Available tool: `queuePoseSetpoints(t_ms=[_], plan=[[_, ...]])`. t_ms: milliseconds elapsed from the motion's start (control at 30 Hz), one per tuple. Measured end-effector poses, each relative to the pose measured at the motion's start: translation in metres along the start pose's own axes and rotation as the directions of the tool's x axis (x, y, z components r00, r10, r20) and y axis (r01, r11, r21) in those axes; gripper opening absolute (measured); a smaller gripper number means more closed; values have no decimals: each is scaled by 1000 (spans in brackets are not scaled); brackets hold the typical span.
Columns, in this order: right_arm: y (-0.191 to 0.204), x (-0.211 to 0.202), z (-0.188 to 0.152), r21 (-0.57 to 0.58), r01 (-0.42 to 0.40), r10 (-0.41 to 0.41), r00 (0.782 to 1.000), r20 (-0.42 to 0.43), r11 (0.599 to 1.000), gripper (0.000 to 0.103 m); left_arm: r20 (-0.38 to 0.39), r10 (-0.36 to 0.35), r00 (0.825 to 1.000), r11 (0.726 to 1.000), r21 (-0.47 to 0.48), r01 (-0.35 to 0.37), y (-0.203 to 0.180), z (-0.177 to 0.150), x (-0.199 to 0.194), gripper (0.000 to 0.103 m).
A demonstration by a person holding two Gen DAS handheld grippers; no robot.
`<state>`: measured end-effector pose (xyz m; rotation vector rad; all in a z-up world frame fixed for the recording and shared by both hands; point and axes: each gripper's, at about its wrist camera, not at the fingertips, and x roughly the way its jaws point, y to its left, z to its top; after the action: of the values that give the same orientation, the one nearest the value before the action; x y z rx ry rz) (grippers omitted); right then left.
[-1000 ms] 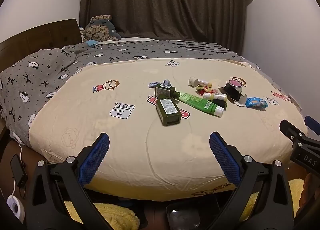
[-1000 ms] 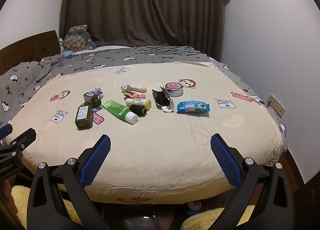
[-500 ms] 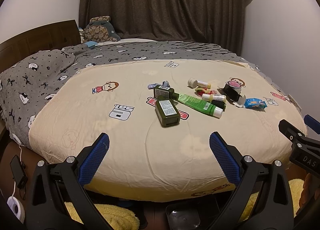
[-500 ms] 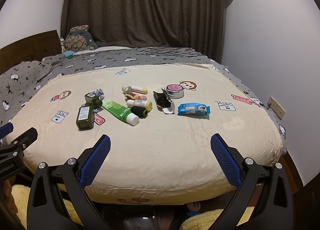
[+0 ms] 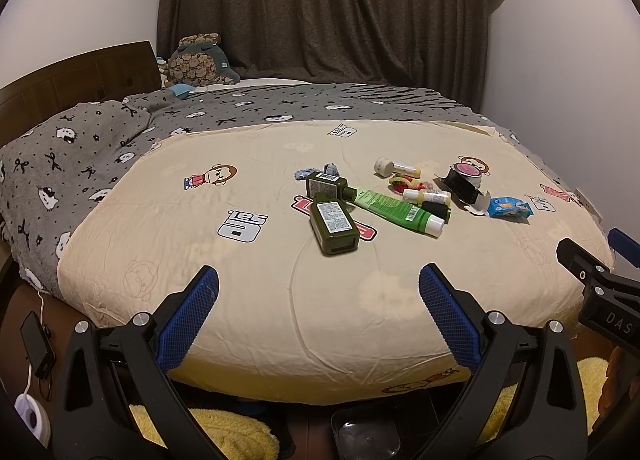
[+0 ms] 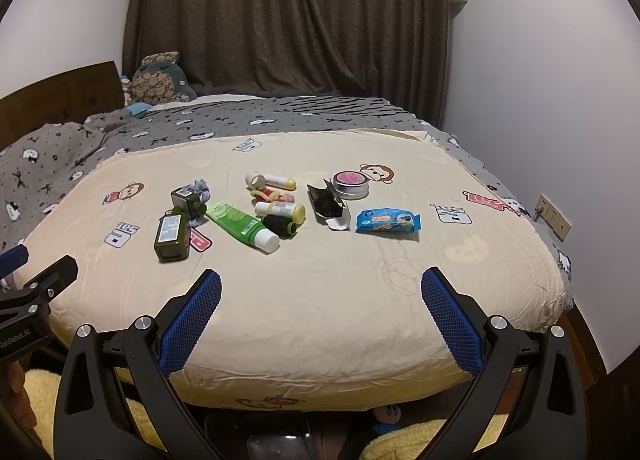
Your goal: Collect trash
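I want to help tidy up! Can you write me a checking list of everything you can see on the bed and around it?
Surface: cream cartoon-print bedsheet, lightly wrinkled; grey blanket behind it.
Job's things: two dark green bottles lying down, green tube, blue snack packet, open black box, round pink-lidded tin, small yellow and white tubes, all loose mid-bed.
Clutter: stuffed toy by the headboard.
Grippers: left gripper and right gripper both open, empty, short of the pile.
Cables: white cable and phone on the floor, left.
Surroundings: dark curtain, wall socket, yellow rug.
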<state>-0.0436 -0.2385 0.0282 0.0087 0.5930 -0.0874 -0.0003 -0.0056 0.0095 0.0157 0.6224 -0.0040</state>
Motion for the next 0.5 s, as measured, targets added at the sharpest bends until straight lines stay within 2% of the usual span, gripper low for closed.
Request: queuePoseSetpoints(t_ms=[500], plan=[[1, -2, -2, -1, -3, 3, 1000, 5, 1000, 100, 4, -1, 1000, 1000, 0, 1, 0, 1, 0, 95]])
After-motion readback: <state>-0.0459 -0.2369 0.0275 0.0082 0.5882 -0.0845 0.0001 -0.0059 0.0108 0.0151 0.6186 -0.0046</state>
